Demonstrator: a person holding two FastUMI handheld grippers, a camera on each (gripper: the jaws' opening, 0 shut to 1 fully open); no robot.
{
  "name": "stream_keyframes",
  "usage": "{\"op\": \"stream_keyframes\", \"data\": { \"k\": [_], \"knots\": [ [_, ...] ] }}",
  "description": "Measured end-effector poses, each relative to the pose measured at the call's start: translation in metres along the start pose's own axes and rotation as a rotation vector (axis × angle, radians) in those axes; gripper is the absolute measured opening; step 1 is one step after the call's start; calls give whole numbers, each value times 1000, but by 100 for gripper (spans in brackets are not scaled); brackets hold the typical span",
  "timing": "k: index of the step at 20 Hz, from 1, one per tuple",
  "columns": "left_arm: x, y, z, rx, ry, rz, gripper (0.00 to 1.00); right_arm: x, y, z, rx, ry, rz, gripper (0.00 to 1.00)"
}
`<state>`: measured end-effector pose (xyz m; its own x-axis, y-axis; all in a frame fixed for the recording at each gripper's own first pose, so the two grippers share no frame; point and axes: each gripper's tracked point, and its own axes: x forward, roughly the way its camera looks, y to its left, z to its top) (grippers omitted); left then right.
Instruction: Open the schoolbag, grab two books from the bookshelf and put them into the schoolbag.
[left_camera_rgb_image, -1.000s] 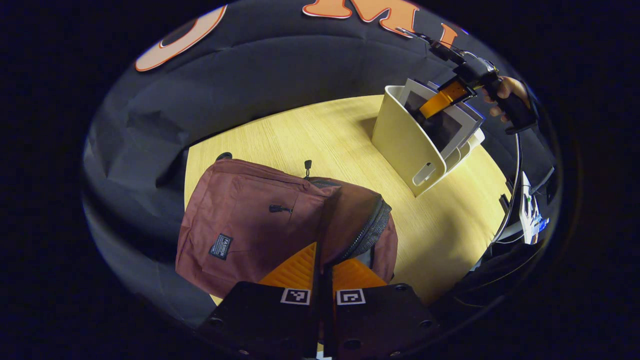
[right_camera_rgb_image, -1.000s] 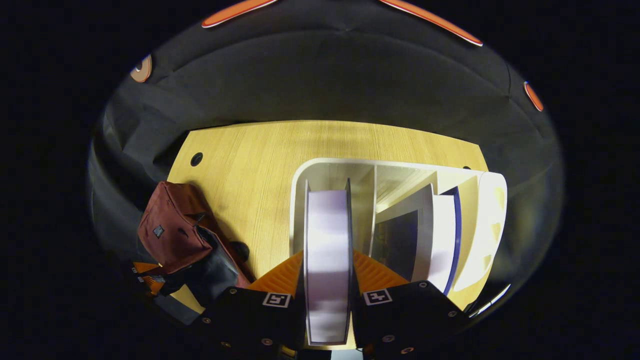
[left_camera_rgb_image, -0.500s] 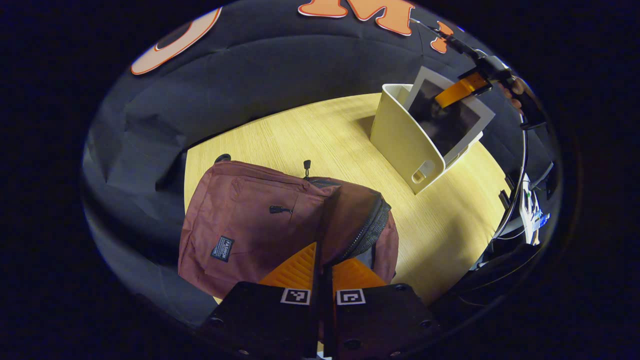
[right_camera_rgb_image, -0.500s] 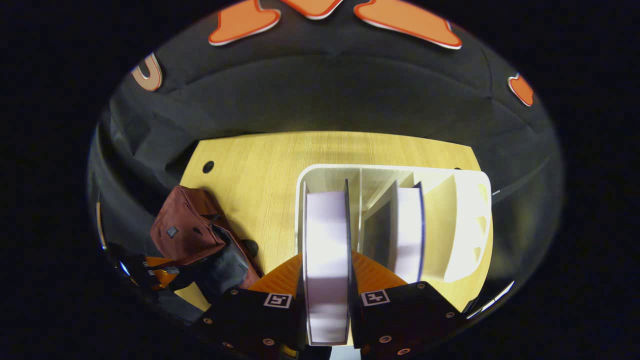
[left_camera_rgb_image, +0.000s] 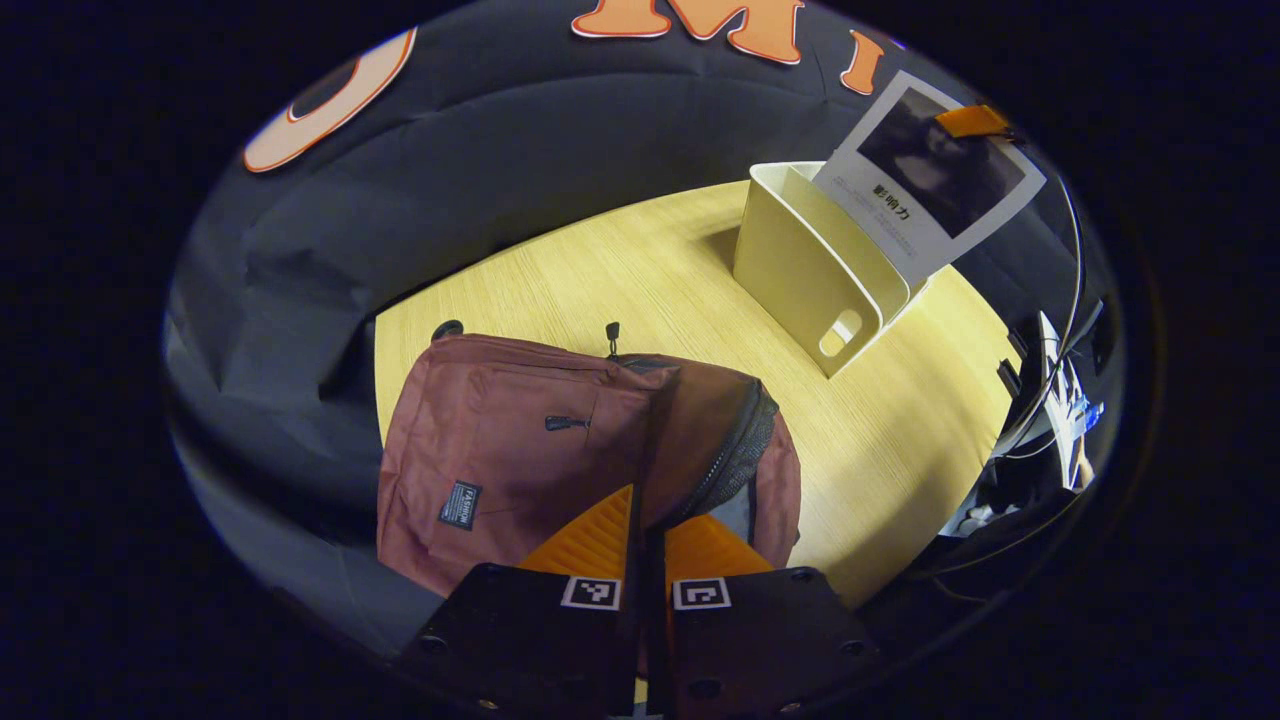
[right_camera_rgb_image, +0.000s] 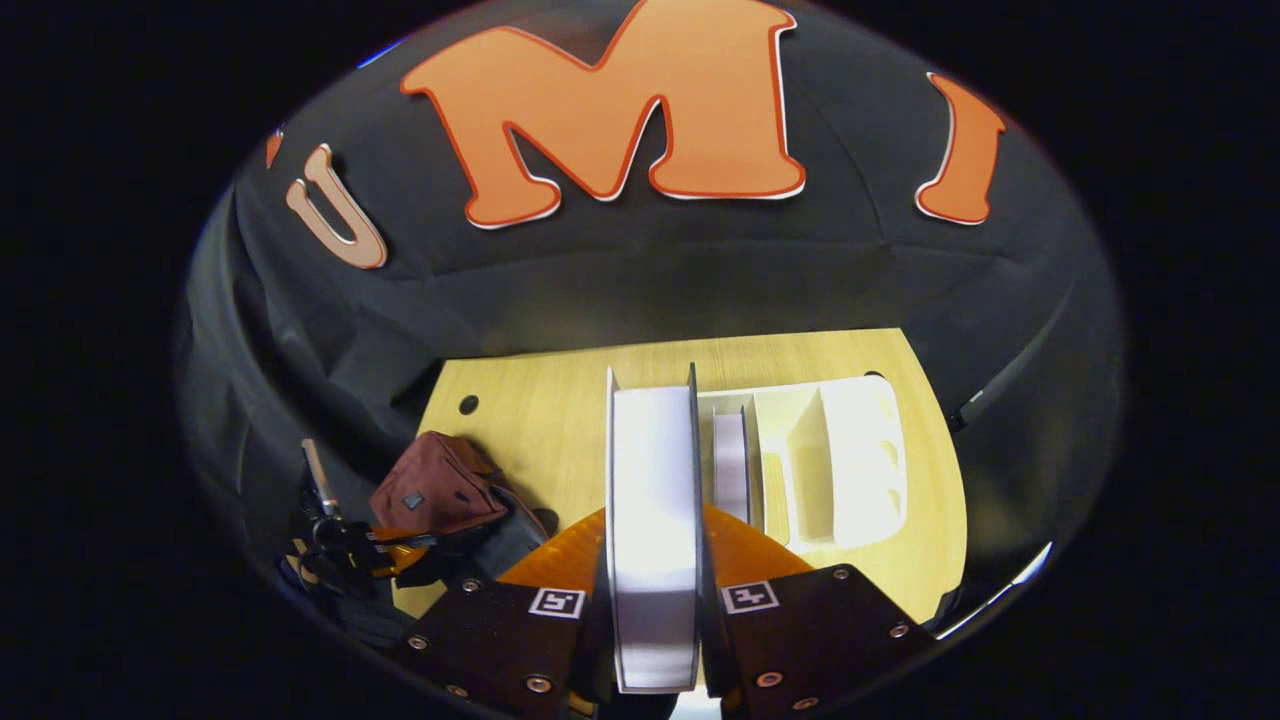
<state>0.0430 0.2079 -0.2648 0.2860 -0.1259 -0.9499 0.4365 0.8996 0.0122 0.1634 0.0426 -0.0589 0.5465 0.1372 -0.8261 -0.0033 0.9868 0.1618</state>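
A maroon schoolbag (left_camera_rgb_image: 520, 440) lies on the wooden table (left_camera_rgb_image: 640, 270), its top flap raised and the zip open. My left gripper (left_camera_rgb_image: 645, 520) is shut on the edge of that flap. My right gripper (right_camera_rgb_image: 655, 560) is shut on a white-edged book (right_camera_rgb_image: 652, 520), held high above the cream bookshelf (right_camera_rgb_image: 850, 460). In the left gripper view the same book (left_camera_rgb_image: 930, 170) hangs above the bookshelf (left_camera_rgb_image: 800, 270), its dark cover picture facing me. Another book (right_camera_rgb_image: 730, 465) still stands in a shelf slot. The schoolbag (right_camera_rgb_image: 440, 490) and left gripper (right_camera_rgb_image: 350, 545) sit at lower left of the right gripper view.
The table's right edge (left_camera_rgb_image: 1010, 400) has cables and small items (left_camera_rgb_image: 1060, 400) beyond it. A round cable hole (right_camera_rgb_image: 468, 405) sits near the table's far left corner. Bare wood lies between the schoolbag and the bookshelf.
My right gripper has lifted the book up out of the bookshelf, well above it now. My left gripper has kept its hold on the schoolbag flap.
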Motion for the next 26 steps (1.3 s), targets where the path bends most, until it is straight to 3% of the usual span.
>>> {"op": "stream_keyframes", "data": {
  "k": [6, 10, 18, 26],
  "knots": [
    [-14, 7, 6, 36, 23, 20, 5, -42, 22, -15, 37, -80, 112, 34],
    [-20, 9, 11, 67, 36, 28, 5, -44, 33, -43, 96, -94, 176, 34],
    [-40, 19, 28, 84, 31, 66, 5, -13, 65, -113, 261, -41, 299, 33],
    [-59, 18, 49, 71, -27, 69, 5, 35, 132, -169, 383, 43, 449, 33]
  ]
}}
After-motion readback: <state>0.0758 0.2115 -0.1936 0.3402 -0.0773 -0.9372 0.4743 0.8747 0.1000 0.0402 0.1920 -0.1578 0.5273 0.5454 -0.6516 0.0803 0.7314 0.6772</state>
